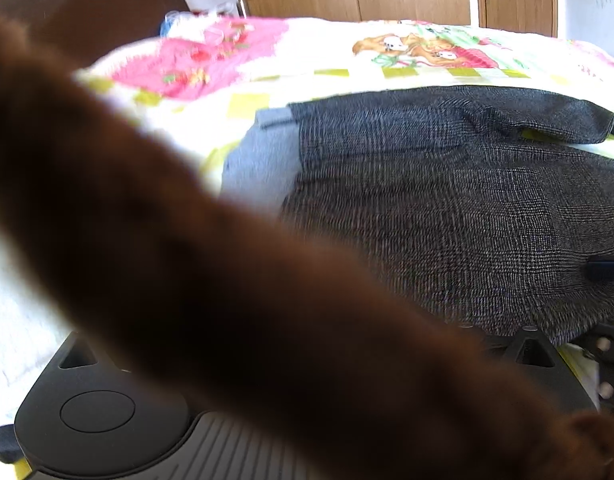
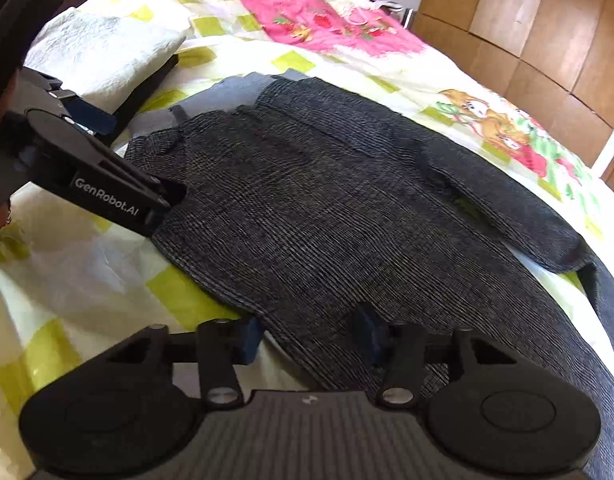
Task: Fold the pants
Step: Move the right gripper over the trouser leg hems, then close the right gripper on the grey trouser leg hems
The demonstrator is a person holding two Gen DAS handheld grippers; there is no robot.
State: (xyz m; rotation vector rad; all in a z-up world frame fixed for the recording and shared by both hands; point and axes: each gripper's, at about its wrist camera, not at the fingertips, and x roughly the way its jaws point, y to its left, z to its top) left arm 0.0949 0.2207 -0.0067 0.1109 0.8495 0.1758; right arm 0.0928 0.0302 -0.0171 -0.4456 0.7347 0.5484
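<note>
The pants (image 2: 327, 208) lay flat on the bed's quilt (image 2: 107, 280), waistband toward the headboard, one leg splayed off to the side. My right claw (image 2: 311, 340) stood wide open, one finger on the cloth and the other just off the near hem. My left claw (image 2: 167, 196) touched the pants' side edge; whether it pinched fabric, I could not tell, since a brown sleeve (image 1: 187, 280) blocked its own camera.

I judged the fold barely begun. Next, each claw needed a firm pinch on its edge before lifting one half across.

Beyond the pants the pink-patterned quilt ran on, wooden wardrobes (image 2: 527, 32) past it and a white folded blanket (image 2: 103, 48) beside the waistband.
</note>
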